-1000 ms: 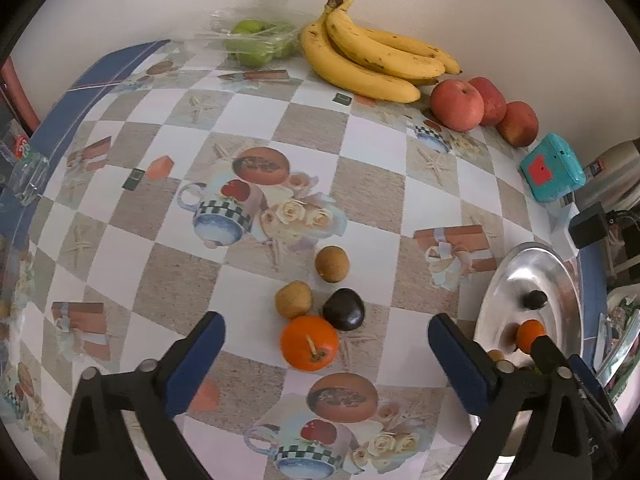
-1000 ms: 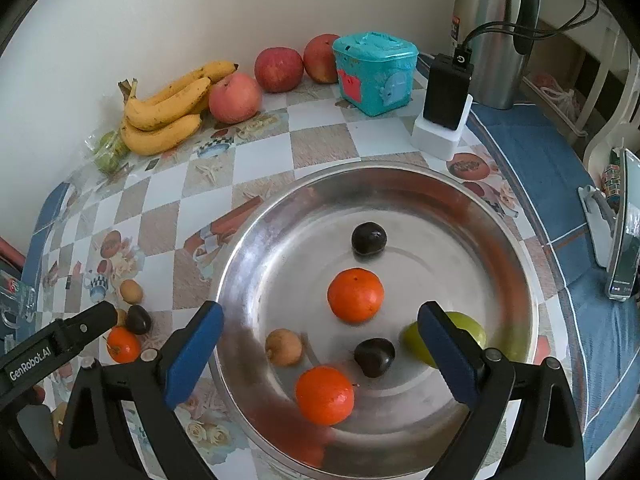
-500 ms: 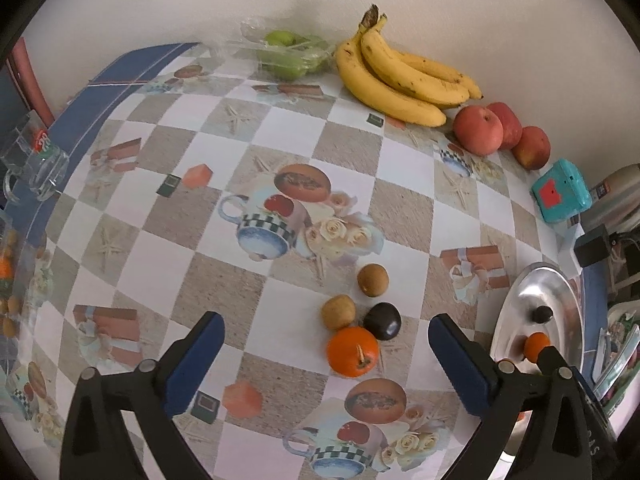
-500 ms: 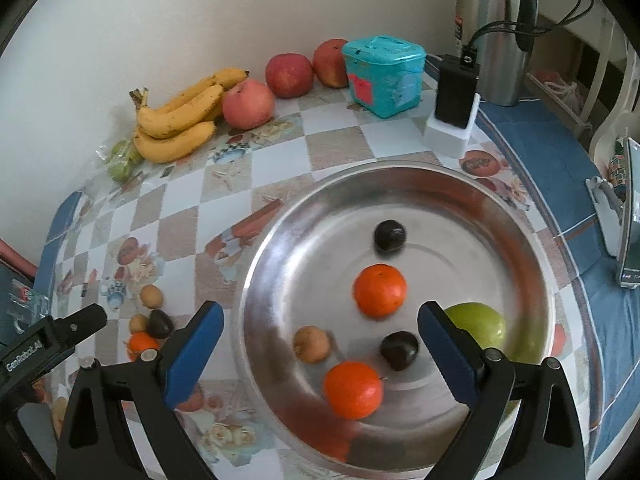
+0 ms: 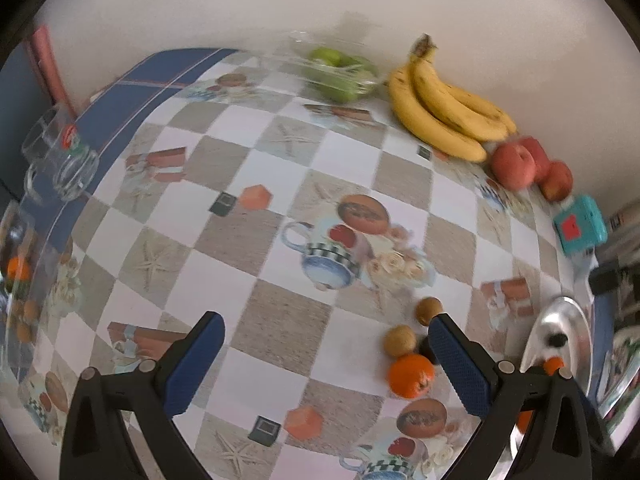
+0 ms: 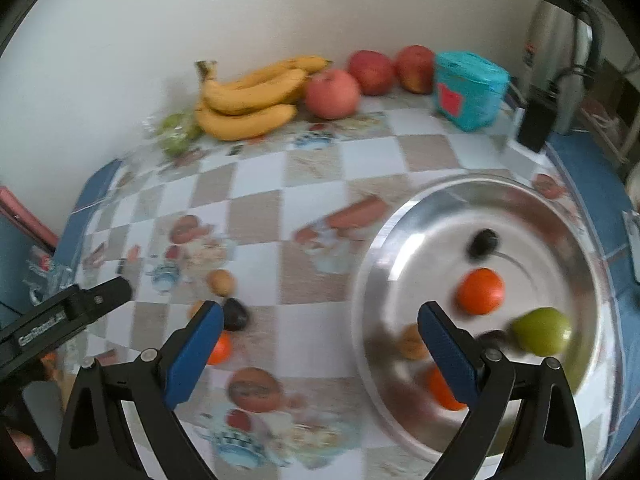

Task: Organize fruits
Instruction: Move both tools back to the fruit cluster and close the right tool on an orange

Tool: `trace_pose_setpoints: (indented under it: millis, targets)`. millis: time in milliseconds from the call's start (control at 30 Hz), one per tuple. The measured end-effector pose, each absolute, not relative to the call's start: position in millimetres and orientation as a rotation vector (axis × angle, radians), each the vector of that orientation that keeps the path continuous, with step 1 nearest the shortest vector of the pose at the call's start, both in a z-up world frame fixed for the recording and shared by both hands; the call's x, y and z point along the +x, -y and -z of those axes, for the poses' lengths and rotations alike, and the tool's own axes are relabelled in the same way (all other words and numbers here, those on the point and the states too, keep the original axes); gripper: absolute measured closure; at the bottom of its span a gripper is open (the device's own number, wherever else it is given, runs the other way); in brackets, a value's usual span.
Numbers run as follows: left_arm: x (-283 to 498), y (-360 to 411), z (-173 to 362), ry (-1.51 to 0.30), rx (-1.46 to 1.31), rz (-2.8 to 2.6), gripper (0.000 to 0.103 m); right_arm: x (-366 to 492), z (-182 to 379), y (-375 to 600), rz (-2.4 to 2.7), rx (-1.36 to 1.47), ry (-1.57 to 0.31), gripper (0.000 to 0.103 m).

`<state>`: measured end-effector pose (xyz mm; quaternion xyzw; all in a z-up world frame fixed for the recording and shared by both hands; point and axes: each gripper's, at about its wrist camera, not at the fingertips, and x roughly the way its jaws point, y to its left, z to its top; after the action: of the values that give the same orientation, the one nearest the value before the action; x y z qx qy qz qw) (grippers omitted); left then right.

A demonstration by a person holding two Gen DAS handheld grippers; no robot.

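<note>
A steel bowl (image 6: 380, 248) on the right holds two oranges (image 6: 480, 291), a green fruit (image 6: 542, 330), dark plums (image 6: 483, 242) and a brown fruit (image 6: 412, 346). On the tablecloth lie an orange (image 5: 410, 374), two brown fruits (image 5: 400, 340) and a dark plum (image 6: 236, 314). Bananas (image 5: 444, 108), red apples (image 5: 514, 164) and bagged green fruit (image 5: 340, 72) lie by the wall. My left gripper (image 5: 326, 362) is open and empty, left of the loose fruit. My right gripper (image 6: 320, 354) is open and empty above the bowl's left rim.
A teal box (image 6: 468, 88), a kettle (image 6: 560, 40) and a charger block (image 6: 532, 128) stand at the back right. A glass mug (image 5: 56, 160) and a clear container with fruit (image 5: 20, 280) sit at the table's left edge. The left gripper's body (image 6: 64, 316) shows in the right wrist view.
Both grippers have swung left and pulled back. The loose fruit has slid to the right in the left view; the bowl has shifted right in the right view. Both stay open.
</note>
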<state>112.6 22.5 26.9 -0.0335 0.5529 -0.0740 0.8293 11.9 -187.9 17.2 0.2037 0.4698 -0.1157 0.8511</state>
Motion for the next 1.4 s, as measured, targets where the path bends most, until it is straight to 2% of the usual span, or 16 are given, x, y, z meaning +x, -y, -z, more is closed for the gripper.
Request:
trace_pose_setpoints:
  millis: [333, 833, 900, 967, 1067, 1167, 1300, 1367, 1400]
  targets:
    - [123.9, -35.4, -10.2, -1.224, -0.089, 0.12, 0.0, 45.0, -9.5, 137.9, 0.108, 0.376, -1.017, 0.005]
    - [135.2, -34.7, 30.3, -1.34, -0.029, 0.05, 0.0, 57.8, 34.5, 125.7, 0.055, 0.402, -1.144, 0.006]
    - [136.3, -34.2, 31.6, -1.344, -0.029, 0.054, 0.0, 59.0, 35.9, 122.1, 0.049, 0.391, -1.15, 0.01]
    - [136.5, -36.3, 32.0, -1.345, -0.029, 0.057, 0.0, 59.9, 37.4, 119.6, 0.042, 0.391, -1.155, 0.028]
    - [137.6, -35.5, 32.4, -1.346, -0.027, 0.067, 0.0, 59.9, 38.2, 118.7, 0.026, 0.399, -1.158, 0.04]
    - [139.7, -33.3, 32.5, -1.345, -0.022, 0.07, 0.0, 59.6, 36.3, 116.0, 0.006, 0.407, -1.156, 0.05]
    - [139.1, -31.7, 30.0, -1.343, -0.025, 0.075, 0.0, 58.7, 35.2, 113.3, -0.014, 0.412, -1.166, 0.056]
    - [138.9, -30.9, 28.8, -1.341, -0.027, 0.08, 0.0, 58.5, 34.7, 112.6, -0.03, 0.428, -1.167, 0.065]
    - [138.9, -30.3, 27.8, -1.34, -0.028, 0.082, 0.0, 58.2, 34.4, 112.2, -0.033, 0.431, -1.167, 0.065]
